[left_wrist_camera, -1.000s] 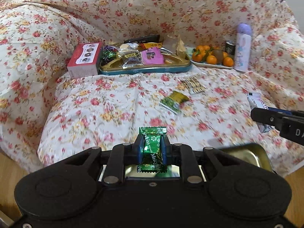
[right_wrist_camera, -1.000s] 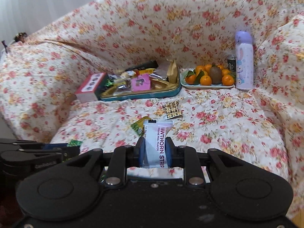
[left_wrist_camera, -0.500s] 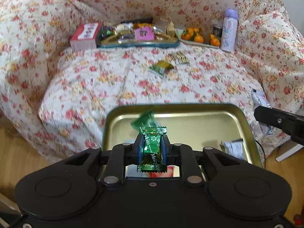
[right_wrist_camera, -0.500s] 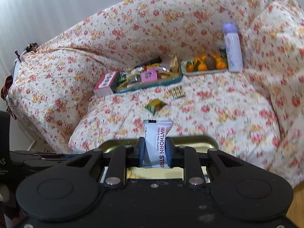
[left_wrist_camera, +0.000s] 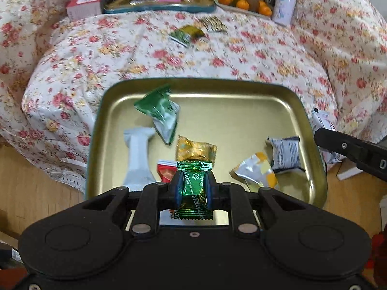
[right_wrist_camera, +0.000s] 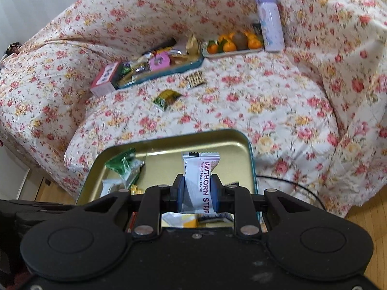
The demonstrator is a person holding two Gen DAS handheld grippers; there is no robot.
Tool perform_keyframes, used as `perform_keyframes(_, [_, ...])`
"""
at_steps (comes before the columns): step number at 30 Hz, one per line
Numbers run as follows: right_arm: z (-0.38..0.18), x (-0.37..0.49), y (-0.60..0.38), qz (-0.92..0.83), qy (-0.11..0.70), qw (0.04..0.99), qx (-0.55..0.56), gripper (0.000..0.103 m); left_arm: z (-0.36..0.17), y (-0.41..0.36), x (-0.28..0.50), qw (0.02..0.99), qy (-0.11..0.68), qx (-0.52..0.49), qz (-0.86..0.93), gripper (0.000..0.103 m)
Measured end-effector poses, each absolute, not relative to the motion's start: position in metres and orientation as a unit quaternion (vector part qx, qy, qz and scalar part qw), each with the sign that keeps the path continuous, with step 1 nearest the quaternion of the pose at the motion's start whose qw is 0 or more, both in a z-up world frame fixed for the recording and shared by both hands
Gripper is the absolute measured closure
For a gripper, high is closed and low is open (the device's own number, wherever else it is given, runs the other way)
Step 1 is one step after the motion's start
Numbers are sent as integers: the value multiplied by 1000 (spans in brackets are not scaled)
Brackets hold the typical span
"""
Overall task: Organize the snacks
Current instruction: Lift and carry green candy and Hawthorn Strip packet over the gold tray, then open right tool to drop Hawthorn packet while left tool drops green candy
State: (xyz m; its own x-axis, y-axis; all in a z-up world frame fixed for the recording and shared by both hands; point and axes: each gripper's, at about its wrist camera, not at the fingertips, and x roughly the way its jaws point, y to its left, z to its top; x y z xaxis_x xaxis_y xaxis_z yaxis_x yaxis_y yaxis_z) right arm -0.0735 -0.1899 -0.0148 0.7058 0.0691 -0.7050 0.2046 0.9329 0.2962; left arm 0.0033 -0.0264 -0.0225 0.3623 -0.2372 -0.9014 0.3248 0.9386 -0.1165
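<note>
Left wrist: left gripper (left_wrist_camera: 193,188) fingers pinch green candy (left_wrist_camera: 194,183) above gold tray (left_wrist_camera: 303,111); right gripper (right_wrist_camera: 197,191) fingers pinch hawthorn strip (right_wrist_camera: 200,181).

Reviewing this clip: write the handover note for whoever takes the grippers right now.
Left gripper: shut on a green candy, above the gold tray.
Right gripper: shut on a white hawthorn strip, over the same tray.
Done: several wrapped snacks already lie in the tray.
Left: release both pieces into the tray, then fetch the green-yellow packet and the patterned packet from the floral sofa cover.
</note>
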Motion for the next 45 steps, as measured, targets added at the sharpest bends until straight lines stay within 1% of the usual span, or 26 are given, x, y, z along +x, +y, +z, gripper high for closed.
perform_keyframes(4, [-15,-78,-196,-30,397,897,193,79,-25,-39,4,819,543,55,-176,77])
perform_keyframes(11, [-12,-87,-200,-35,408,894,182,79,-21,-54,3,826,531,68,-176,77])
perform_keyframes(16, [-10,-89,-203,-55,393,899,184,79,-13,-57,6,840,512,72,-163,77])
perform_keyframes(21, [-12,-78,-205,-62,384,899,201,79,-19,-66,6,835,519,82,-164,77])
perform_keyframes(29, [-15,-63,-199,-72,379,903,191,79,-24,-69,3,833,522,91,-162,76])
perform_keyframes(32, [-17,-57,-199,-76,380,902,188,78,-24,-69,3,834,520,92,-159,74])
perform_keyframes(34, [-18,-54,-198,-81,380,903,185,78,-24,-68,3,834,520,91,-158,70])
perform_keyframes(39, [-21,-52,-198,-82,381,903,183,78,-26,-68,2,835,520,94,-155,69])
perform_keyframes(42, [-21,-52,-197,-79,377,905,182,77,-24,-68,0,836,517,95,-154,69])
perform_keyframes(43, [-21,-52,-196,-79,374,906,182,73,-24,-68,0,837,516,96,-154,69])
perform_keyframes(45, [-20,-53,-195,-78,372,907,180,72,-23,-68,-1,838,515,96,-152,69])
